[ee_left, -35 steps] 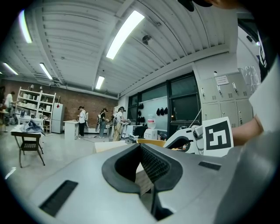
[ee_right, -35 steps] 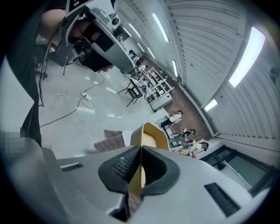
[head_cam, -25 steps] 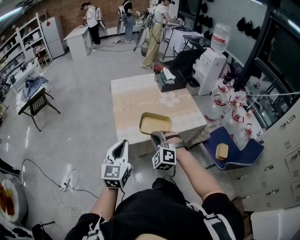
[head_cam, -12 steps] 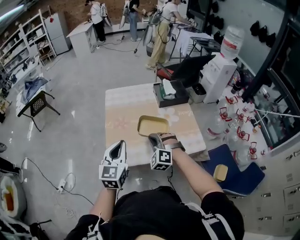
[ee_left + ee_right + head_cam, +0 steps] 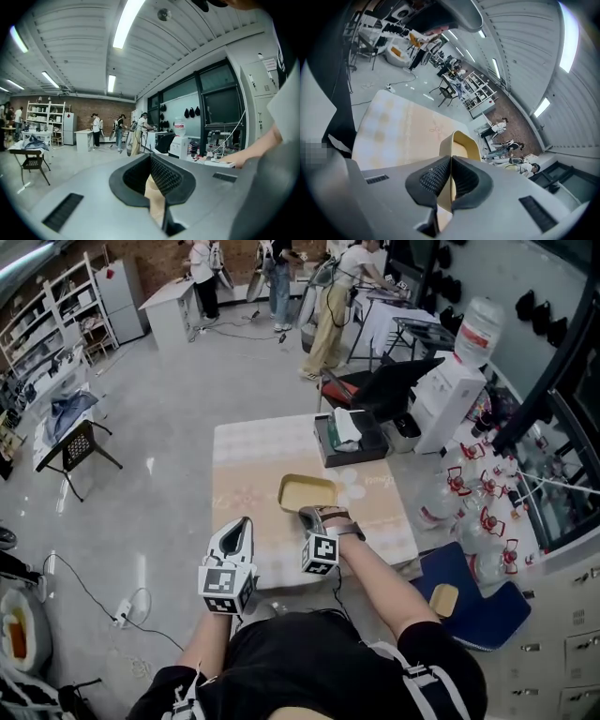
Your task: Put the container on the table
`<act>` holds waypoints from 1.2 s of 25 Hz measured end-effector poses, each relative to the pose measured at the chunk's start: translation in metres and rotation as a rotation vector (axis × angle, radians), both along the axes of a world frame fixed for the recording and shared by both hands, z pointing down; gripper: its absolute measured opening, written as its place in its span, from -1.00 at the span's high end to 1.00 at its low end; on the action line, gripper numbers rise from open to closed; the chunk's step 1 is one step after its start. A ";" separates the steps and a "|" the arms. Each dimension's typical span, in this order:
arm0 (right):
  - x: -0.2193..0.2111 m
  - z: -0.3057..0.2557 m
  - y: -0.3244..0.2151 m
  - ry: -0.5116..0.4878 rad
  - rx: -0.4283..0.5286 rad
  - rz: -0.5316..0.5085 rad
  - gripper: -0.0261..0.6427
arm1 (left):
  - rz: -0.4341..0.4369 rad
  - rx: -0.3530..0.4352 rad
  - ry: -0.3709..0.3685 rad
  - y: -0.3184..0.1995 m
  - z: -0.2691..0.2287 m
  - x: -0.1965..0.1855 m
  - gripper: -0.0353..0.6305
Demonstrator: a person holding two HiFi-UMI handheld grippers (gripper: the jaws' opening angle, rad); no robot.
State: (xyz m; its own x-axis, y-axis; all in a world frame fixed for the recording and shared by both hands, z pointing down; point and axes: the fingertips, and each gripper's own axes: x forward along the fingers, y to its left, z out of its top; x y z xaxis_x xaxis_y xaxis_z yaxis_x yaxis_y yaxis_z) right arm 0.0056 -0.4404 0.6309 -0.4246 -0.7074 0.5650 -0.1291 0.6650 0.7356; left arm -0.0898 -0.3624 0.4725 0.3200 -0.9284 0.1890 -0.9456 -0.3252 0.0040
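The container (image 5: 307,492) is a shallow yellow tray with rounded corners, held over the middle of the beige patterned table (image 5: 246,460). My right gripper (image 5: 312,515) is shut on its near rim. In the right gripper view the pads pinch the thin yellow wall of the container (image 5: 465,140) at the right gripper (image 5: 451,165), with the table (image 5: 398,126) below. I cannot tell whether the container touches the tabletop. My left gripper (image 5: 246,524) is over the table's near edge, left of the container. The left gripper (image 5: 150,160) is shut with nothing in it.
A black box (image 5: 350,439) with a pale cloth stands at the table's far right corner. Right of the table are a water dispenser (image 5: 457,381) and red-handled bottles (image 5: 487,517); a blue cushion (image 5: 469,601) lies on the floor. A black chair (image 5: 80,444) stands far left.
Both grippers have moved forward along with the view. The container has gone from above the table's near edge to above its middle, still in the right gripper.
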 end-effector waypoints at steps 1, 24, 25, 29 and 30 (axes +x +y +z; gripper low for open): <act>-0.003 0.005 -0.005 0.007 -0.004 0.003 0.84 | -0.002 0.001 0.001 -0.004 0.000 -0.004 0.85; -0.005 0.132 -0.016 0.169 -0.202 0.054 0.83 | -0.037 -0.035 0.004 -0.024 0.012 -0.045 0.85; -0.004 0.134 -0.015 0.164 -0.213 0.065 0.82 | -0.036 -0.036 0.004 -0.024 0.013 -0.045 0.85; 0.001 0.140 -0.013 0.090 -0.296 0.125 0.76 | -0.029 -0.038 0.001 -0.024 0.014 -0.042 0.85; 0.002 0.140 -0.012 0.067 -0.319 0.136 0.66 | -0.025 -0.038 0.001 -0.025 0.014 -0.041 0.85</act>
